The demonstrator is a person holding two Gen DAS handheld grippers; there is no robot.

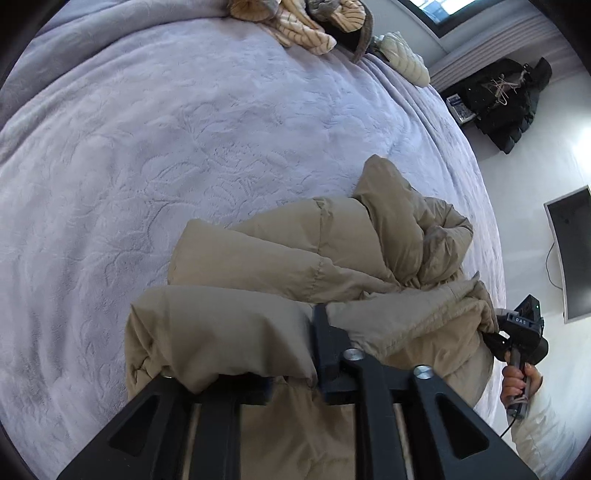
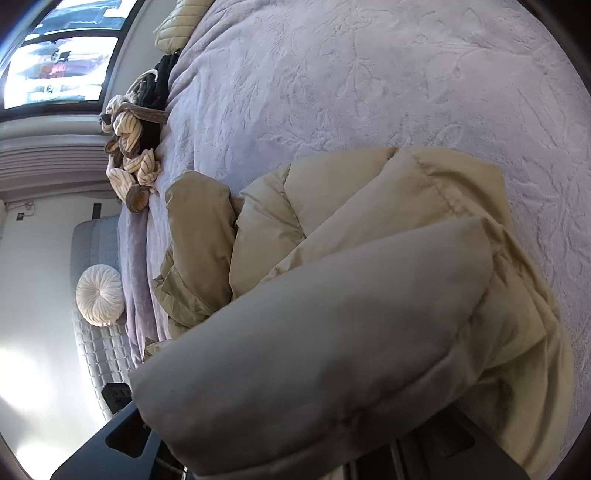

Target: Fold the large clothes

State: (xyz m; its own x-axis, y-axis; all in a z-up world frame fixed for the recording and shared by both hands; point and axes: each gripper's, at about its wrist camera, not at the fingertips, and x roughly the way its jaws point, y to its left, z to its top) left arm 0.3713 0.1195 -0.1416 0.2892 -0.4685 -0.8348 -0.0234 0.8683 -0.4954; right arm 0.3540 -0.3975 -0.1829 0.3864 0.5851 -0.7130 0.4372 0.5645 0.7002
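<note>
Beige puffer jacket [image 1: 295, 251] draped over left gripper [image 1: 295, 354].

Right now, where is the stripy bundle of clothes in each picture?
Left wrist view: the stripy bundle lies at the top edge, middle, on the far side of the bed.
Right wrist view: the stripy bundle sits at the left, halfway up, on the bed's edge below the window.
Shared landmark: the tan puffer jacket, lying nearer than the bundle in both.
</note>
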